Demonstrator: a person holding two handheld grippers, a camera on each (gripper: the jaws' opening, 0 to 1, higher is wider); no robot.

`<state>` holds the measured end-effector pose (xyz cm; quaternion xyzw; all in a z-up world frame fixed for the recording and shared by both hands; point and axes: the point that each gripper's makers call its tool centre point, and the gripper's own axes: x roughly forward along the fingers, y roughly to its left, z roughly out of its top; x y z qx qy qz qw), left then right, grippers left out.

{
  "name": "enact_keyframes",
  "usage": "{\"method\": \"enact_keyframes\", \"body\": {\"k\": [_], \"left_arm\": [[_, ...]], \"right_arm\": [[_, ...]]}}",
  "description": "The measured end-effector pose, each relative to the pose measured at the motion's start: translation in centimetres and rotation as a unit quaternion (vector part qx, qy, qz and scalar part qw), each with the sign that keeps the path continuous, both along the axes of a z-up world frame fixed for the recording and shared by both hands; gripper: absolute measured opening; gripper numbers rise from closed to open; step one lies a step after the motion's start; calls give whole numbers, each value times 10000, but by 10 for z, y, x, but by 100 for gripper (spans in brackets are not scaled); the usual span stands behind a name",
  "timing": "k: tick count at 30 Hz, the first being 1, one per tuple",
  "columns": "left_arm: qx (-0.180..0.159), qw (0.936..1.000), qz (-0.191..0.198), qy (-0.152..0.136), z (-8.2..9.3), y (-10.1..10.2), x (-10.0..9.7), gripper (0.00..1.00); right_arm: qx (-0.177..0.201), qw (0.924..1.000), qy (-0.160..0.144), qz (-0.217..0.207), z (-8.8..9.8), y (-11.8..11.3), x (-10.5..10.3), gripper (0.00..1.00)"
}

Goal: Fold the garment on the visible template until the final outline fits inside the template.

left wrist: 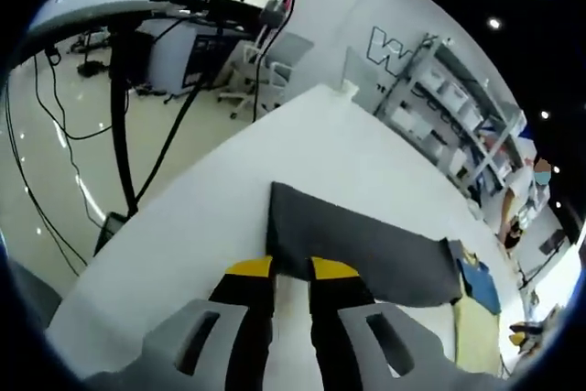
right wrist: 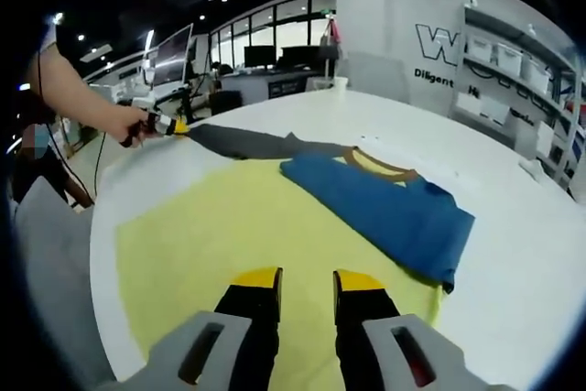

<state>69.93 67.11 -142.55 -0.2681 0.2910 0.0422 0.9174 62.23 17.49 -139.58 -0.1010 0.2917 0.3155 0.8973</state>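
In the right gripper view, my right gripper [right wrist: 306, 279] sits at six o'clock with its yellow tips spread a little and nothing between them. It hangs over the yellow template [right wrist: 229, 226], which lies flat on the white table [right wrist: 513, 254]. Past the tips, at about one o'clock, lies the shirt [right wrist: 385, 208]. Its blue body is bunched up and rests partly on the template. From there a long gray sleeve [right wrist: 243, 142] runs off to eleven o'clock, past the template's far edge. At its end I see my left gripper [right wrist: 169, 125], held in a hand [right wrist: 128, 124]. In the left gripper view, that left gripper [left wrist: 291, 269] has the gray sleeve [left wrist: 366, 249] running up between its tips, but I cannot tell if they are squeezing it. So the sleeve's long line runs from the left gripper back toward the blue body, and the left gripper is the nearer one. I think the sleeve must next come back over the template.
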Motion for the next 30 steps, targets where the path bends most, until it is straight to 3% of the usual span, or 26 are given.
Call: {"method": "enact_keyframes", "body": {"k": [7, 15, 30], "left_arm": [[-9, 10000, -45, -84, 7, -4, 4, 1], [59, 9994, -231, -248, 26, -6, 10, 1], [165, 9945, -663, -793, 86, -30, 35, 1]], "right_arm": [[13, 10000, -41, -32, 3, -3, 3, 16], [137, 9997, -167, 61, 9, 0, 5, 20], [358, 9977, -286, 499, 18, 4, -7, 40]]}}
